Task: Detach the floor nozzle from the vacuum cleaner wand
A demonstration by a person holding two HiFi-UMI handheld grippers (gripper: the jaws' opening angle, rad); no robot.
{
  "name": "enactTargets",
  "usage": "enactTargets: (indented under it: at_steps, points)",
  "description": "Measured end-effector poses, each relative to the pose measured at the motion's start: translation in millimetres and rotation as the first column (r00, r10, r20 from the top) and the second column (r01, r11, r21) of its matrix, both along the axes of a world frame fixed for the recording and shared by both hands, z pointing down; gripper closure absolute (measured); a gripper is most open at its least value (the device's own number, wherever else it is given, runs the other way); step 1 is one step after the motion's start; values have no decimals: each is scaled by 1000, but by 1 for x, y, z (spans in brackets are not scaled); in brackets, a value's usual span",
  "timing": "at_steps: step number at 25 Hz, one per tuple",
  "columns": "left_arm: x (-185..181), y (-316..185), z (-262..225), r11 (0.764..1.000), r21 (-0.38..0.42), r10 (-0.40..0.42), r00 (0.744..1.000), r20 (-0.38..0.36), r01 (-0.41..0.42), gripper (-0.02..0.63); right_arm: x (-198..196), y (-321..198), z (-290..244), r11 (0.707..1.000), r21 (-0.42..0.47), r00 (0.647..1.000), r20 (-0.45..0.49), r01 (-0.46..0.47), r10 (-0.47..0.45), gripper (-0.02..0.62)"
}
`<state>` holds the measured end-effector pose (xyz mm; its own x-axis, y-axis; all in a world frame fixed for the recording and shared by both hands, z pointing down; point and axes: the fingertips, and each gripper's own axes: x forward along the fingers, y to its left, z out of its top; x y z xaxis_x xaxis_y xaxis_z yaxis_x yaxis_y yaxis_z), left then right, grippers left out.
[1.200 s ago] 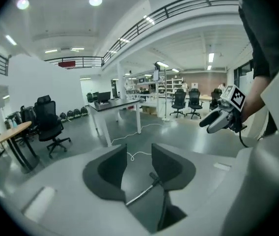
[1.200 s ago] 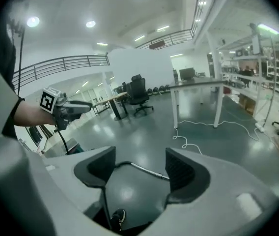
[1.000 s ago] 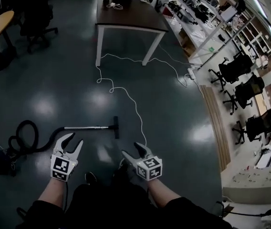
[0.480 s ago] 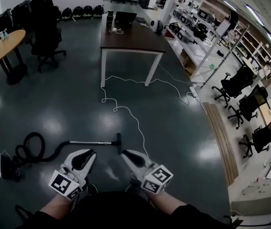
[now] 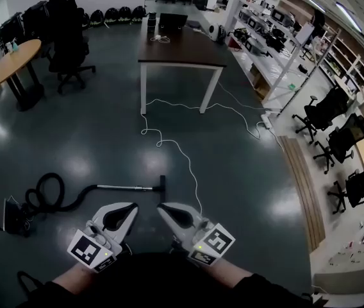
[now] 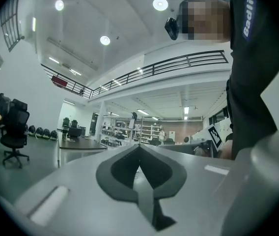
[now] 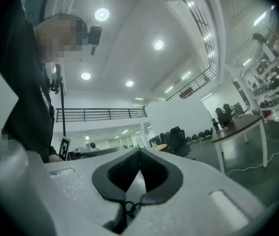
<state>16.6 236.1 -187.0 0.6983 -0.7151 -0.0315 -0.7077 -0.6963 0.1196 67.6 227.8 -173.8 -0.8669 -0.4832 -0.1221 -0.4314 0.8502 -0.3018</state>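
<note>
1. The left gripper is shut, its jaws having just closed on nothing (the tips meet in the left gripper view).
2. The right gripper is likewise shut and empty, its jaws just closed too.
3. The floor nozzle lies on the dark floor near both grippers, joined to the wand.
4. The hose coils at the wand's left end.

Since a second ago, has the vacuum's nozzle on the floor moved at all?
No. The nozzle still lies just left of the white cable, as before.
</note>
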Motion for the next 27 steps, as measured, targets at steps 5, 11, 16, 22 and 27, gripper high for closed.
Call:
enactTargets:
  at_steps: [5, 11, 16, 22, 27]
  points:
    - [3, 1, 4, 1000, -5, 12, 1000, 14, -12, 606, 3, 5, -2, 1000, 12, 1000, -23, -20, 20, 597]
    - [4, 3, 3, 1000, -9, 12, 1000, 1, -12, 606, 8, 11, 3, 999, 10, 998, -45, -44, 44, 597]
    - [8, 6, 10, 1000, -4, 21, 1000, 1, -21, 606, 12, 14, 7, 998, 4, 997, -49, -56, 56, 597]
    - [9, 8, 5, 999, -34, 20, 1000, 2, -20, 606, 12, 16, 8, 998, 0, 997, -47, -65, 65, 597]
    - [5, 10, 8, 1000, 5, 10, 1000, -2, -10, 606, 15, 16, 8, 997, 8, 996, -39, -76, 76, 597]
